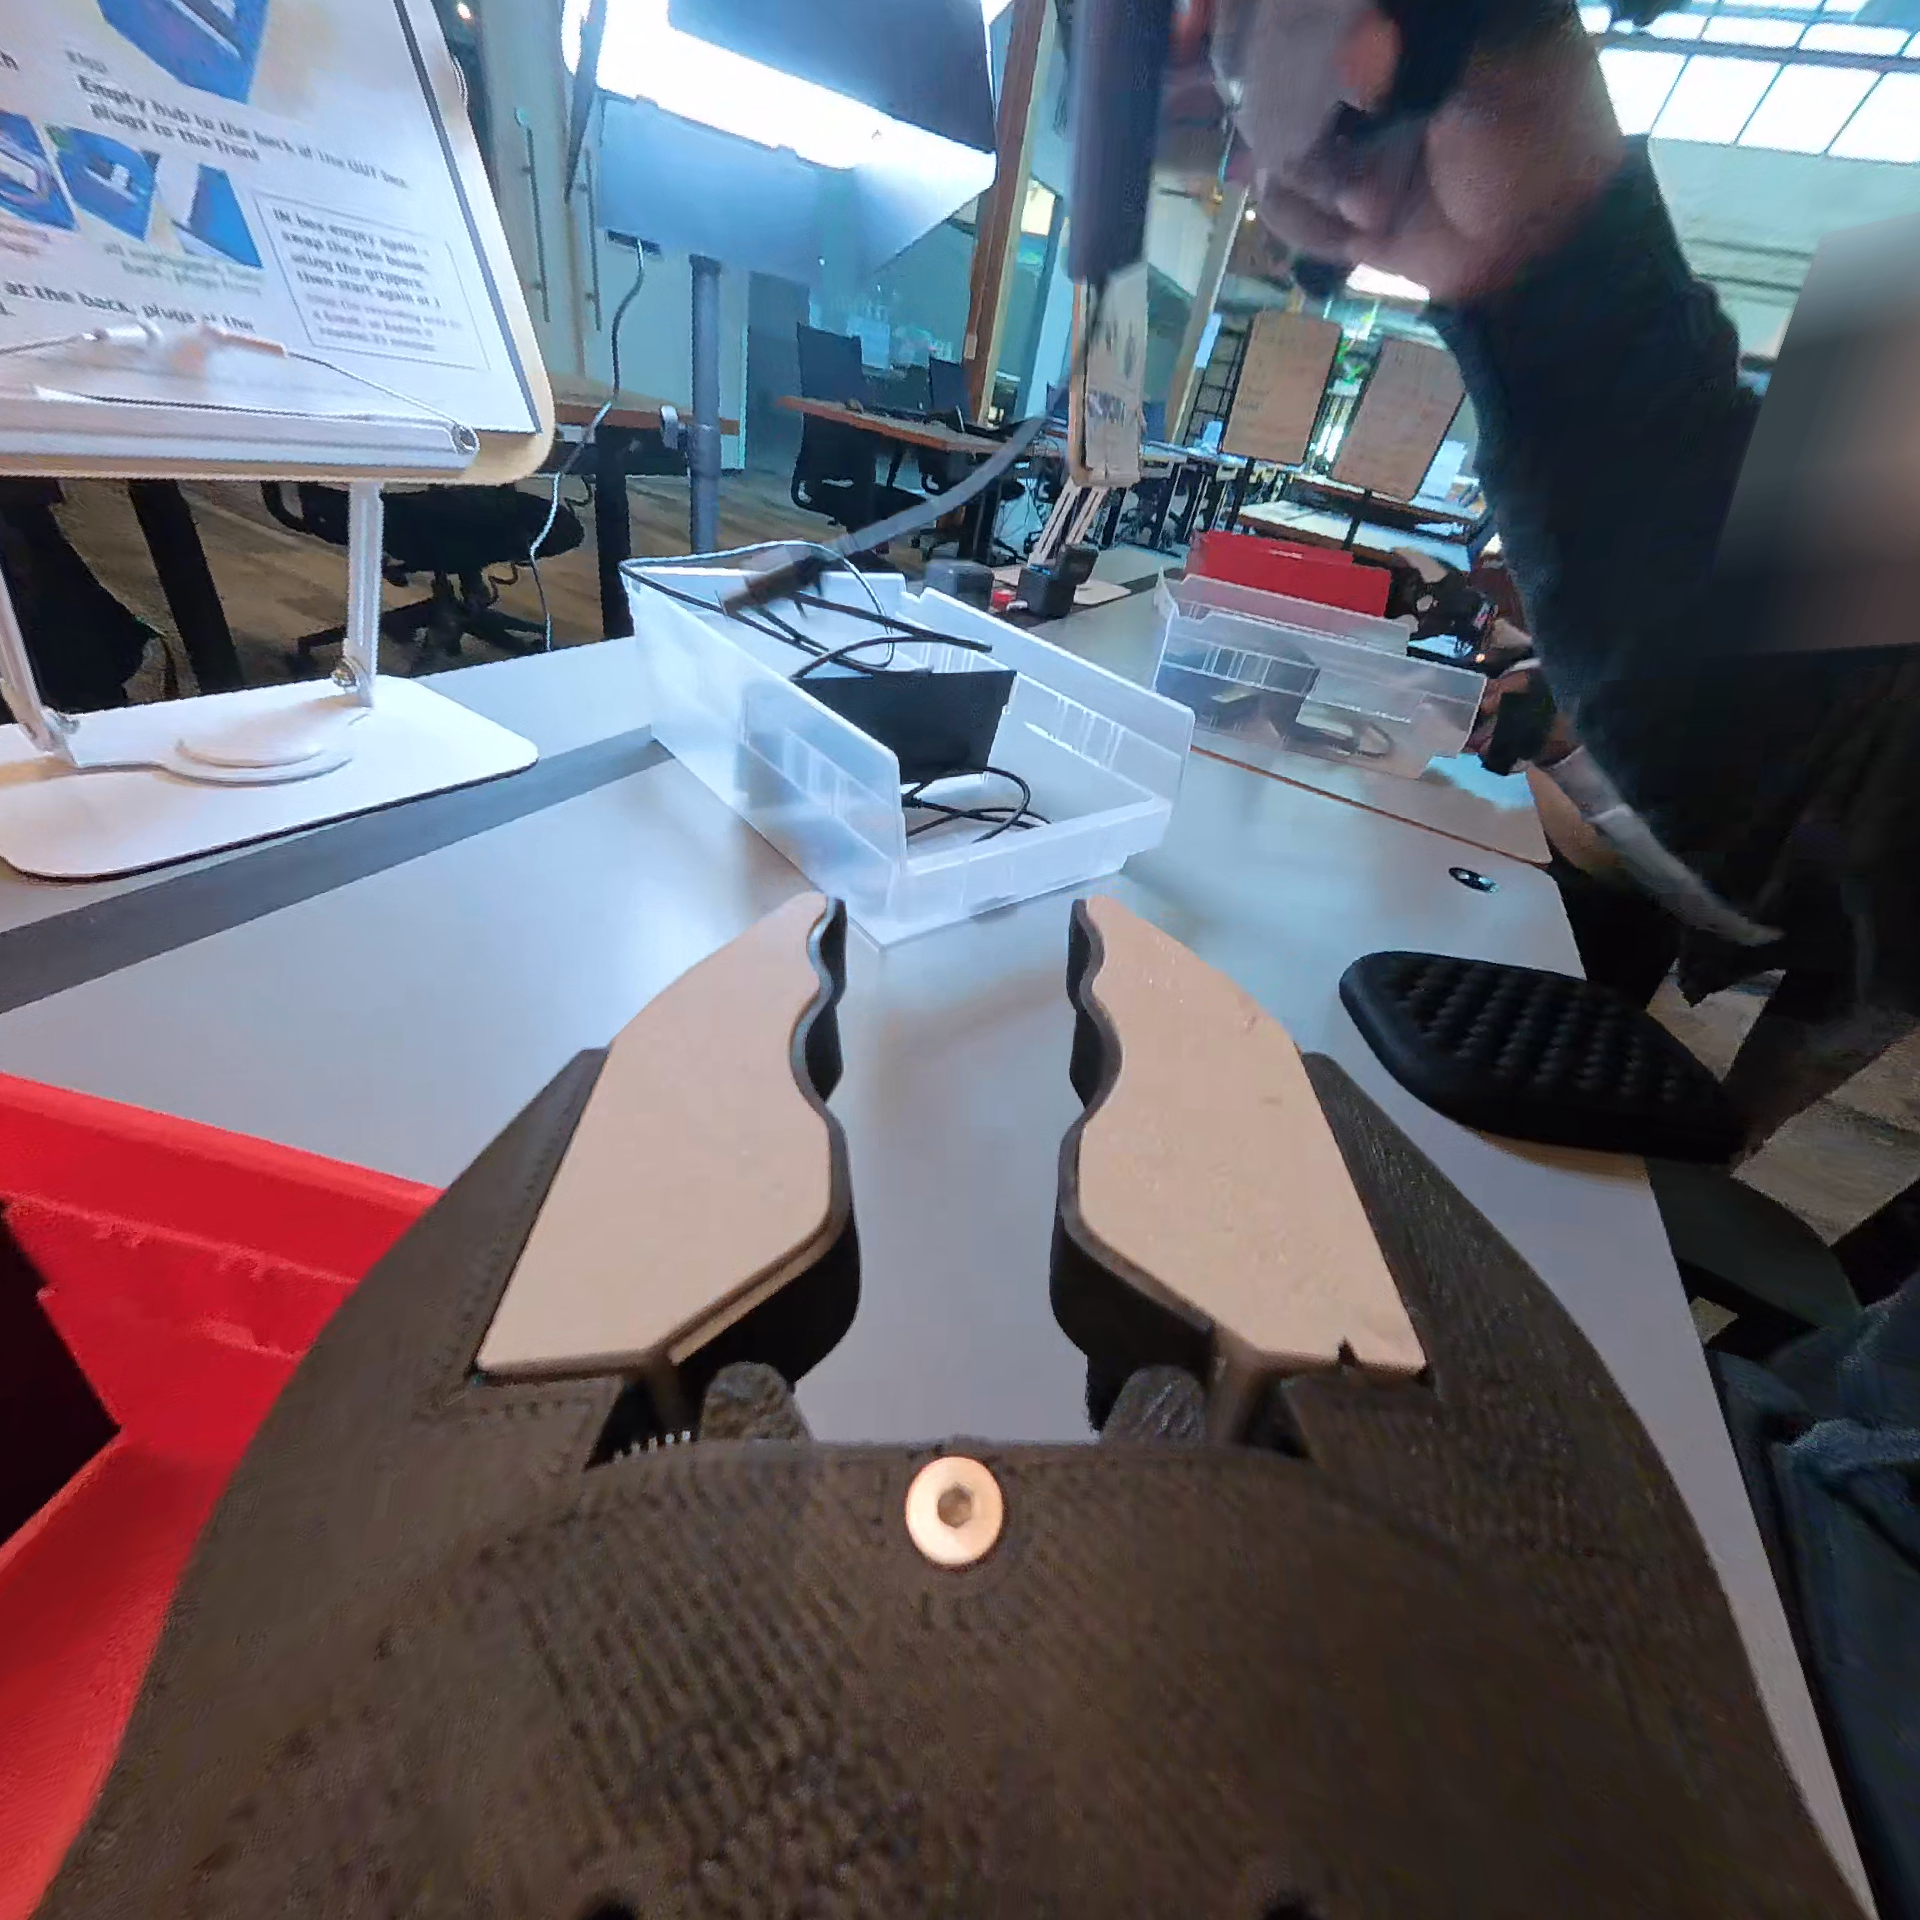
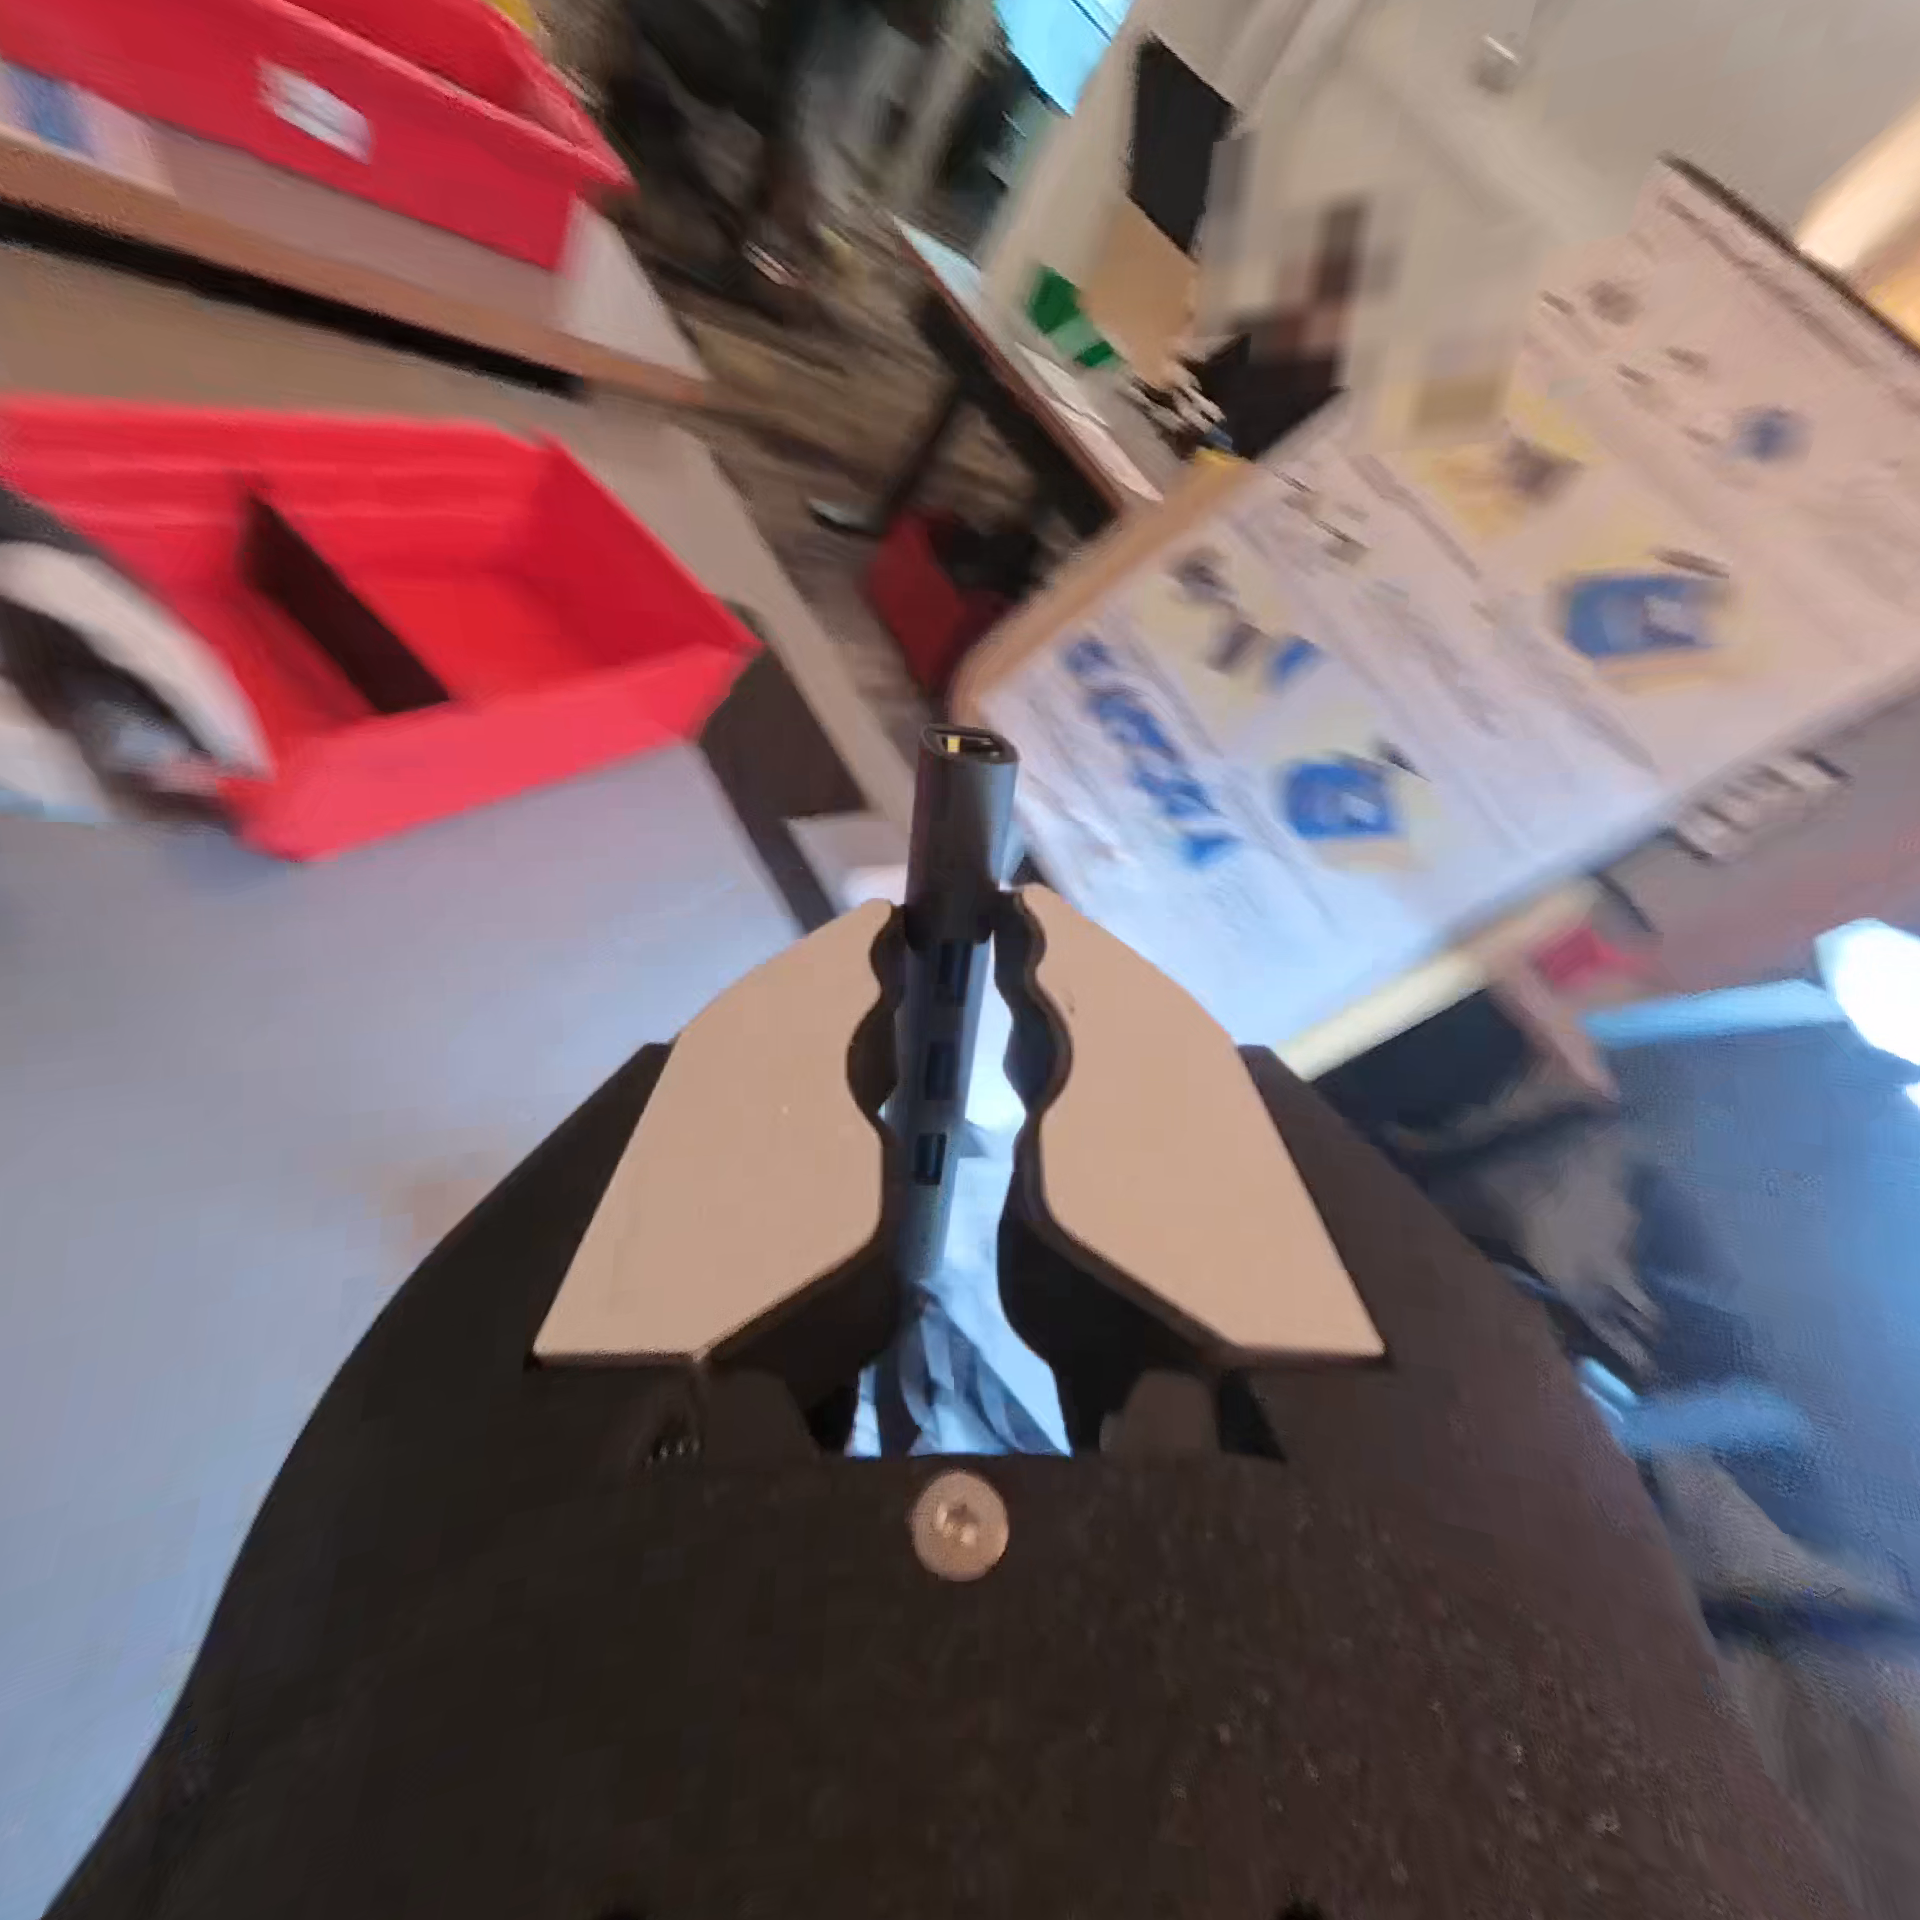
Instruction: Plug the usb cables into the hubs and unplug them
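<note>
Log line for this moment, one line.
left tongs: open, empty, above table | right tongs: shut on hub | clear bin: holds cables

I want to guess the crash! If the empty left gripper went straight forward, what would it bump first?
Probably the clear plastic bin holding black cables; it sits right ahead of the open left gripper, though depth is hard to judge.

red bin | instruction sheet on white stand | grey table | chair armrest
</note>
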Demonstrator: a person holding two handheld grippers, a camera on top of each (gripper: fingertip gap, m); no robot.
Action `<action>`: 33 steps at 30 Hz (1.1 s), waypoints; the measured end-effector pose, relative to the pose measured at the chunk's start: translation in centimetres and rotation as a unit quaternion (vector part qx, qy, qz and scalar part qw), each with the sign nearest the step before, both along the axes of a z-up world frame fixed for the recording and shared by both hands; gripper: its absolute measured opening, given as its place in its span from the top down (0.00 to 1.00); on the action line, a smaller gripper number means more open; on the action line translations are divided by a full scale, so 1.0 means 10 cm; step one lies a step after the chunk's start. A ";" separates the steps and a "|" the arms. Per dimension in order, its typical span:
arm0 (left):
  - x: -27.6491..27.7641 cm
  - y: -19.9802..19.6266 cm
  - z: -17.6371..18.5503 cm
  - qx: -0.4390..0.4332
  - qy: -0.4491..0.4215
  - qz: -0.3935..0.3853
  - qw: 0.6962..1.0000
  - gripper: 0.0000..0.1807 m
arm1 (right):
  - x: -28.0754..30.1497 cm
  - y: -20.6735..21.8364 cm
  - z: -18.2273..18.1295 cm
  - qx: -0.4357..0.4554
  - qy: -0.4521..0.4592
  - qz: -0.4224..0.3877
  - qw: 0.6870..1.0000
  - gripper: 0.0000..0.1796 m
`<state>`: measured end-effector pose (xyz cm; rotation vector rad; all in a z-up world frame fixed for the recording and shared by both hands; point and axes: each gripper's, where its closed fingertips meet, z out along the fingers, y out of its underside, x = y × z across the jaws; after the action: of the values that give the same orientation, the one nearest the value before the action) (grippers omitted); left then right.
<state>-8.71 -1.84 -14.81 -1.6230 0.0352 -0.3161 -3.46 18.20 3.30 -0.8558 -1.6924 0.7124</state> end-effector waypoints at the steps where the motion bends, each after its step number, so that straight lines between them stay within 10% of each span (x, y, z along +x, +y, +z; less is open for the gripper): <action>1: 0.02 0.01 -0.02 -0.003 0.004 -0.001 1.000 0.77 | -0.03 0.25 0.04 0.023 0.001 -0.042 0.999 0.91; 9: -0.02 0.02 -0.06 -0.008 0.004 0.006 1.000 0.78 | -0.26 1.58 -0.91 0.048 -0.121 -0.209 0.969 0.91; 20: -0.01 0.09 -0.32 -0.052 0.023 0.001 0.998 0.78 | -0.37 1.73 -2.50 -0.061 -0.290 -0.195 0.935 0.91; 33: -0.08 0.09 -0.39 -0.076 0.042 0.022 0.996 0.78 | -0.34 1.66 -1.47 -0.144 -0.145 -0.146 0.968 0.81</action>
<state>-9.56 -0.94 -18.73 -1.7853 0.0409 -0.2201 -6.86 34.82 -11.42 -1.4410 -1.6882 0.6618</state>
